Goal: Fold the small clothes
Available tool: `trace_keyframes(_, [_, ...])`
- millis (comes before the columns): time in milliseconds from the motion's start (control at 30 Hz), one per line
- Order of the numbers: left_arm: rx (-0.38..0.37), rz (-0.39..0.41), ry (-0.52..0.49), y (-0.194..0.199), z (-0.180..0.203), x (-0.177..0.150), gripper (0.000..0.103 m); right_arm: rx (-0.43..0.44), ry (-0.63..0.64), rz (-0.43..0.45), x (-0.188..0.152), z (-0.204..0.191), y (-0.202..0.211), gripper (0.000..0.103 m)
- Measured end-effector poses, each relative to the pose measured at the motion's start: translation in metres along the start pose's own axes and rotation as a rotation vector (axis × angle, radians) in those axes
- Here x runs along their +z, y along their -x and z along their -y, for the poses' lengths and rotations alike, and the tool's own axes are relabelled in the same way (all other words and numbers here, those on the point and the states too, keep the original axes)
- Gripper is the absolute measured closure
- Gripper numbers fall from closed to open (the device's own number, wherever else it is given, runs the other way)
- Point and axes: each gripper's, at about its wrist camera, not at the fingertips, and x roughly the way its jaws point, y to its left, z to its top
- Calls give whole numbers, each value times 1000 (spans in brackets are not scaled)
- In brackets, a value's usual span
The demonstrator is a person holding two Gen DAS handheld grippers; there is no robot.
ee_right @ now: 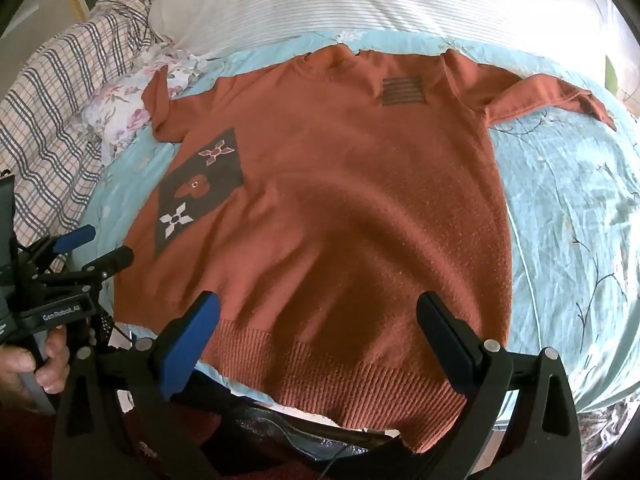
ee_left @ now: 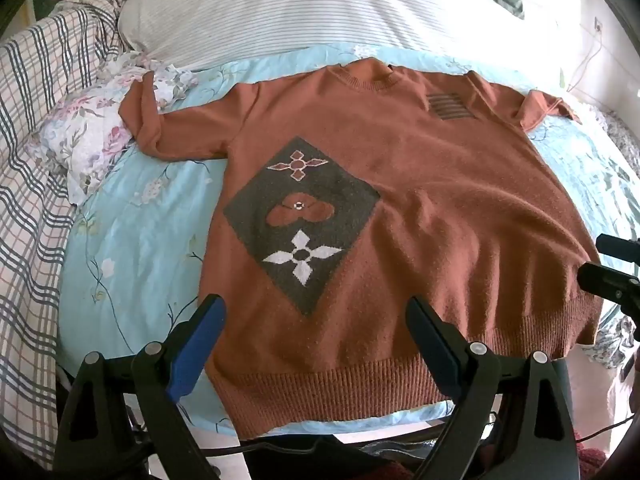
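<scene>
A rust-orange knit sweater (ee_left: 420, 208) lies flat, front up, on the light blue floral bedsheet (ee_left: 132, 248), hem toward me. It has a dark diamond patch with flower motifs (ee_left: 300, 216) and a small striped patch near the collar. Both short sleeves spread sideways. My left gripper (ee_left: 316, 316) is open and empty, hovering over the hem's left part. My right gripper (ee_right: 320, 316) is open and empty over the hem's right part of the sweater (ee_right: 340, 208). The left gripper also shows at the left edge of the right wrist view (ee_right: 100, 248).
A striped white pillow (ee_left: 300, 4) lies at the head of the bed. A plaid blanket (ee_left: 32, 160) and a floral cloth (ee_left: 92, 136) bunch along the left. The bed's near edge runs just under the hem. A cable hangs at the far right wall.
</scene>
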Motion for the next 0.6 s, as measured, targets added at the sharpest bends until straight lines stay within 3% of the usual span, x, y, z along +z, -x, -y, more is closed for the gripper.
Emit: trace_keyframes(600, [-2,-2,-8,-1,1,2,11,4,3,8,-2,-1,5,4])
